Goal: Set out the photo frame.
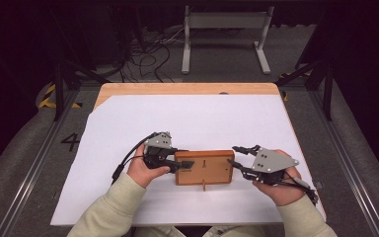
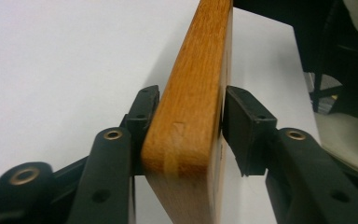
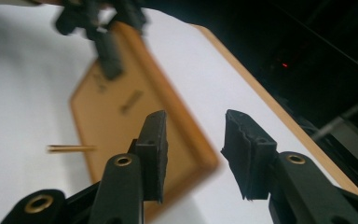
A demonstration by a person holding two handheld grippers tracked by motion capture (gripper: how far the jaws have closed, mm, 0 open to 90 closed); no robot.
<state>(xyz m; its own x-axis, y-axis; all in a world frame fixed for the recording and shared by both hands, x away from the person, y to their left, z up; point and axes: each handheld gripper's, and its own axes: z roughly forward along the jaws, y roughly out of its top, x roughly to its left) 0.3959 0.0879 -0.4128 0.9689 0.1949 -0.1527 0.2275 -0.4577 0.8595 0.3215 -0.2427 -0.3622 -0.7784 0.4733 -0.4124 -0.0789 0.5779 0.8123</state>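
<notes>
Gripping the flat rectangular wooden board (image 1: 204, 167) by its left edge, our left claw (image 1: 186, 164) has it pinched between both jaws, low over the white-covered desk (image 1: 197, 118). Our right claw (image 1: 233, 155) gapes at the right edge, nothing held. That second grip, we judge, remains.

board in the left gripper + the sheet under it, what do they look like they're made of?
Board: looks like solid wood, orange-brown with visible grain and a smooth, slightly glossy finish, probably varnished; edges rounded. Left gripper is clamped across its thickness. White sheet: matte, thin and flat, with one cut corner exposing the wooden tabletop; likely paper or thin card, can't tell which.
</notes>
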